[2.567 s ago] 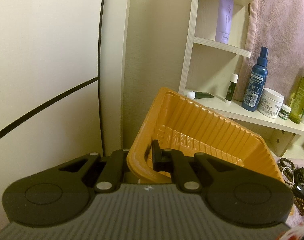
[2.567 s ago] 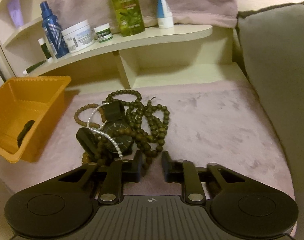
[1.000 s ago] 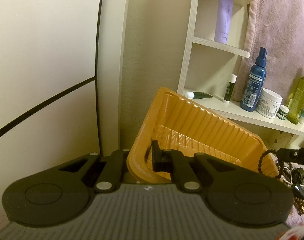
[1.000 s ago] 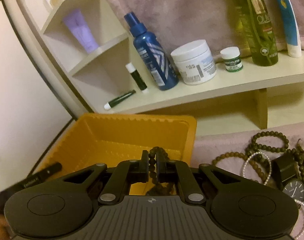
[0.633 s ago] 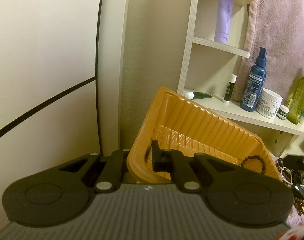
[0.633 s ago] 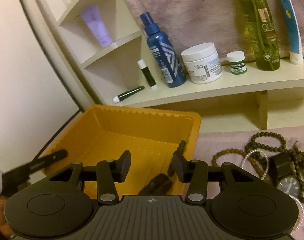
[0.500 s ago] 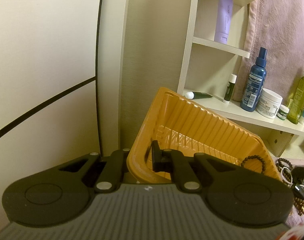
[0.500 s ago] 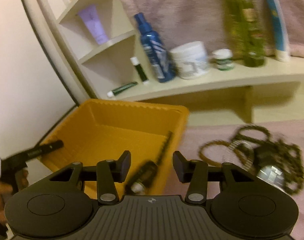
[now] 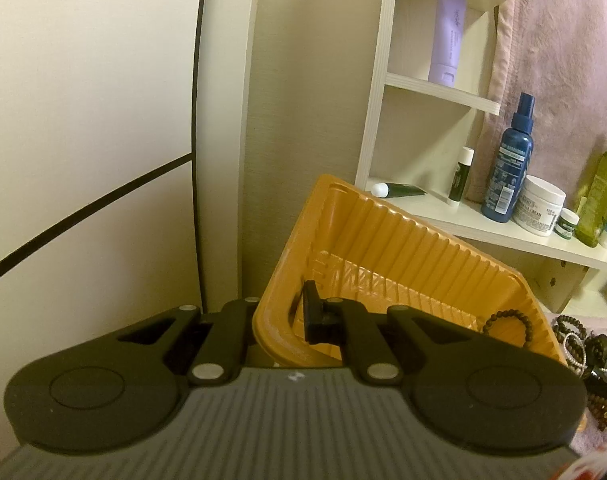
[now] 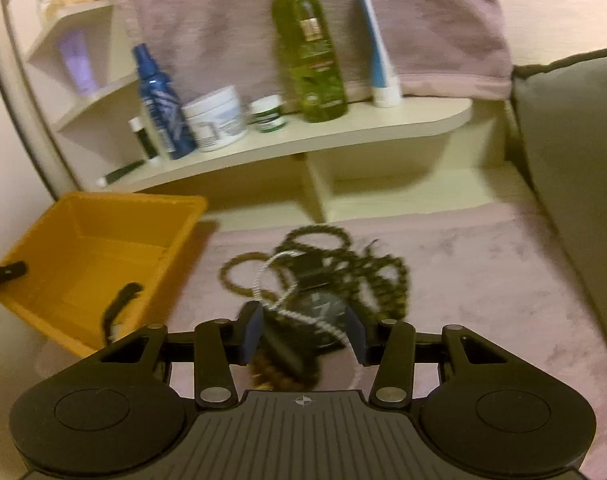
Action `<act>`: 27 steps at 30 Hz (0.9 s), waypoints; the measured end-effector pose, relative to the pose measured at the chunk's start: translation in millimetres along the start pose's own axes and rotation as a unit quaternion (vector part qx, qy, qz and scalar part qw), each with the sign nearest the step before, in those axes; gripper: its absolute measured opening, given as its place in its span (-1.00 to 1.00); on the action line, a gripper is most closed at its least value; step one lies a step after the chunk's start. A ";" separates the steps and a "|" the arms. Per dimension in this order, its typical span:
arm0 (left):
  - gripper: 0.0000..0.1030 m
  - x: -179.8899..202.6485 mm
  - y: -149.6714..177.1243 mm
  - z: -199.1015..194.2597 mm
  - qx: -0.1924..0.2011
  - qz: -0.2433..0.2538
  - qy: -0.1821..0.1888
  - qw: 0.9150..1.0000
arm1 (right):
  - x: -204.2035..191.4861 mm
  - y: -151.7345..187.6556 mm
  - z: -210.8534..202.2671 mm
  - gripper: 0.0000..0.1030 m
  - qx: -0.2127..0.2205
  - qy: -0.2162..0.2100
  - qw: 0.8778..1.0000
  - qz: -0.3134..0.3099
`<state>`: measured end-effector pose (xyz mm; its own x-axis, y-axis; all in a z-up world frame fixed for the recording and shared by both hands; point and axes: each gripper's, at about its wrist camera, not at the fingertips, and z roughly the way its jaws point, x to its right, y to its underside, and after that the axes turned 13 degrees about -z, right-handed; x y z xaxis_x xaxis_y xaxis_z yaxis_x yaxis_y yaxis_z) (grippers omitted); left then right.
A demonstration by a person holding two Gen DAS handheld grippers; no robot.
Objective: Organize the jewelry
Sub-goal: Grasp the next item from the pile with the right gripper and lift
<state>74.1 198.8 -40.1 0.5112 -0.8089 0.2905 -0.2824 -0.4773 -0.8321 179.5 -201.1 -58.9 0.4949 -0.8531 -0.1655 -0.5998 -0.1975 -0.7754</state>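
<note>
An orange ribbed plastic tray (image 9: 387,240) is tilted up; my left gripper (image 9: 275,320) is shut on its near rim. A dark bead bracelet (image 9: 507,322) lies inside the tray by its right wall; it also shows in the right wrist view (image 10: 117,306). My right gripper (image 10: 303,330) is open and empty, low over a tangled pile of jewelry (image 10: 323,276) on the pink cloth: brown bead strands, a white pearl strand and a black watch (image 10: 321,308). The pile's edge shows in the left wrist view (image 9: 583,356).
A cream shelf unit (image 10: 303,140) behind holds a blue spray bottle (image 9: 507,164), a white cream jar (image 9: 539,210), a green bottle (image 10: 309,52), tubes and small jars. A grey cushion (image 10: 575,160) stands at the right. A wall and door frame (image 9: 219,120) are at the left.
My right gripper carried a bead bracelet over the tray, opened and dropped it in, then swung right and down over the jewelry pile. The left gripper has not moved.
</note>
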 end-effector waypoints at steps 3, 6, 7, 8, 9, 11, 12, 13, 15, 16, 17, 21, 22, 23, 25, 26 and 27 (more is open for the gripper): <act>-0.85 0.6 -0.3 0.5 0.000 0.002 0.000 1.000 | 5.1 -3.7 8.1 -0.09 -0.003 0.008 1.000 -0.011; -0.85 0.8 -0.3 0.4 -0.001 0.003 -0.001 1.000 | 6.7 -7.0 16.5 -0.09 -0.005 0.008 1.000 -0.022; -0.85 0.8 -0.2 0.3 -0.001 0.004 -0.001 1.000 | 6.4 -8.1 19.4 -0.10 -0.006 0.008 1.000 -0.028; -0.85 0.7 -0.2 0.4 -0.001 0.004 -0.001 1.000 | 6.4 -9.2 22.1 -0.10 -0.007 0.007 0.999 -0.032; -0.85 1.0 -0.2 0.6 -0.001 0.005 -0.001 1.000 | 6.2 -10.0 24.6 -0.10 -0.008 0.005 0.999 -0.035; -0.85 1.3 -0.4 0.9 -0.002 0.005 -0.002 1.000 | 5.1 -12.9 30.3 -0.10 -0.011 0.003 0.999 -0.044; -0.85 1.4 -0.4 0.9 -0.002 0.005 -0.002 1.000 | 4.3 -14.5 33.3 -0.10 -0.012 0.002 0.999 -0.049; -0.85 1.7 -0.4 1.1 -0.002 0.005 -0.002 1.000 | 3.0 -15.9 36.1 -0.10 -0.014 0.002 0.998 -0.055; -0.85 2.1 -0.1 1.2 -0.002 0.005 -0.003 1.000 | 1.2 -19.0 42.3 -0.10 -0.016 0.003 0.998 -0.067; -0.85 2.2 0.1 1.2 -0.001 0.005 -0.004 1.000 | 0.7 -20.7 46.1 -0.10 -0.019 0.002 0.997 -0.072; -0.84 2.6 0.3 1.4 -0.002 0.006 -0.005 1.000 | 0.5 -22.0 49.6 -0.10 -0.022 0.004 0.997 -0.074; -0.84 2.9 0.3 2.2 -0.002 0.007 -0.007 1.000 | 0.7 -25.9 61.8 -0.26 -0.033 0.007 0.996 -0.086; -0.84 3.0 0.3 2.5 -0.002 0.008 -0.007 1.000 | 0.7 -26.6 64.6 -0.32 -0.036 0.005 0.995 -0.088; -0.84 3.0 0.3 2.7 -0.003 0.008 -0.007 1.000 | 0.2 -27.2 67.8 -0.35 -0.041 0.006 0.995 -0.091; -0.84 3.1 0.2 2.7 -0.003 0.007 -0.007 1.000 | -1.3 -28.2 72.4 -0.48 -0.047 0.009 0.994 -0.098; -0.84 3.2 0.1 3.0 -0.003 0.008 -0.007 1.000 | -2.1 -28.4 73.0 -0.59 -0.045 0.008 0.994 -0.101; -0.84 3.2 0.0 3.1 -0.003 0.008 -0.007 1.000 | -3.1 -28.7 72.9 -0.59 -0.043 0.009 0.994 -0.104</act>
<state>78.2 197.3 -40.7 0.5172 -0.8121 0.2701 -0.2957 -0.4657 -0.8341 241.0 -157.6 -80.5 0.6021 -0.7984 0.0043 -0.5378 -0.4096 -0.7369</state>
